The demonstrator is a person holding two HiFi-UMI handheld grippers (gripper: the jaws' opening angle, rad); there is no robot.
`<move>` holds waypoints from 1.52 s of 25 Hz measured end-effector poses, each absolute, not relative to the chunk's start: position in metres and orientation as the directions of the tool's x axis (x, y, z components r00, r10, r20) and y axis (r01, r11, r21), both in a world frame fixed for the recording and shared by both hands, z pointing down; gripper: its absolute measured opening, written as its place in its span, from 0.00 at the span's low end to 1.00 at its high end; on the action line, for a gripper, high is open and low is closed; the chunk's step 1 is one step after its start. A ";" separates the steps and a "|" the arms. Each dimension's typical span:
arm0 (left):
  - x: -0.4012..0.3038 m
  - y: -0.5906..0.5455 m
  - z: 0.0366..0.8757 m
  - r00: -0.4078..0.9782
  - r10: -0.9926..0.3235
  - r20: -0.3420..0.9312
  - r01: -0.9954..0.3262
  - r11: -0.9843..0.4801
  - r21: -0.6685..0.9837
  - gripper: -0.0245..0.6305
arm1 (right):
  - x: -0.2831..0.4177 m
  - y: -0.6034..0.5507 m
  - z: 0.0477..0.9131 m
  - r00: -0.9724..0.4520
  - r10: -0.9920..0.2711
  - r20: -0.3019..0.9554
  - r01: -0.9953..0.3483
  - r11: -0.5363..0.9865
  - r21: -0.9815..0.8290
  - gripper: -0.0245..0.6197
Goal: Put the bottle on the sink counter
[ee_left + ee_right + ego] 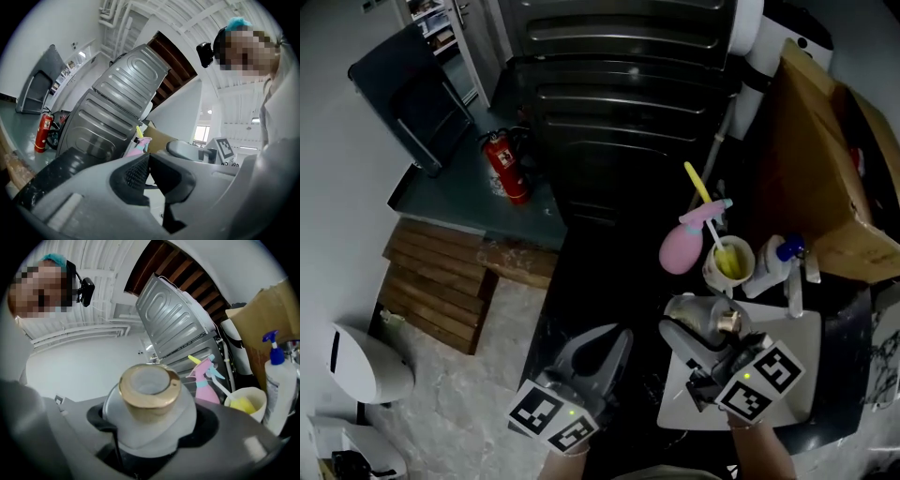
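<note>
- The right gripper is clamping the frosted white bottle with the gold-rimmed open neck. Its jaws are pressing on the bottle's shoulder from both sides, and the neck is sticking out forward past the fingertips.
- The left gripper is hanging off to the left of it, with its jaws pressed together on nothing, and seems to be taking no part.
- The bottle is hovering over the flat white sink counter, which is lying directly beneath the right gripper. No view is showing whether the base is touching yet.
- The step in hand looks like the set-down. Since the neck is open and appears to be leaning, bringing the bottle upright before lowering would be wise.
- Just ahead of the jaws, a cream cup holding a yellow brush, a pink plastic spray bottle and a white pump bottle with a blue head are crowding the far edge. The bare patch under the gripper is therefore the safer landing spot.
- Because the grip is sitting high on the bottle, it could tip on release. The jaws should part slowly, and only once the base is resting flat.
</note>
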State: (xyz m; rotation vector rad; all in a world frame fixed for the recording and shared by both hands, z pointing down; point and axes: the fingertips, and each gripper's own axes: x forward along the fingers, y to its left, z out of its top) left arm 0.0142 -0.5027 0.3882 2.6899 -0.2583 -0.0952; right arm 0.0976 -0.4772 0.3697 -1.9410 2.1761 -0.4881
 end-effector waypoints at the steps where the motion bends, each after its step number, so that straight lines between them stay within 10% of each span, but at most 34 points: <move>1: 0.015 -0.506 0.390 0.980 -0.198 -0.022 -0.169 -0.886 0.432 0.04 | 0.098 -0.483 0.373 -0.130 -0.988 0.090 -0.930 0.090 -0.357 0.56; 38: 0.005 -0.560 0.467 0.968 -0.242 0.067 -0.243 -0.837 0.490 0.04 | 0.083 -0.621 0.529 -0.211 -0.779 0.590 -0.977 0.173 -0.120 0.56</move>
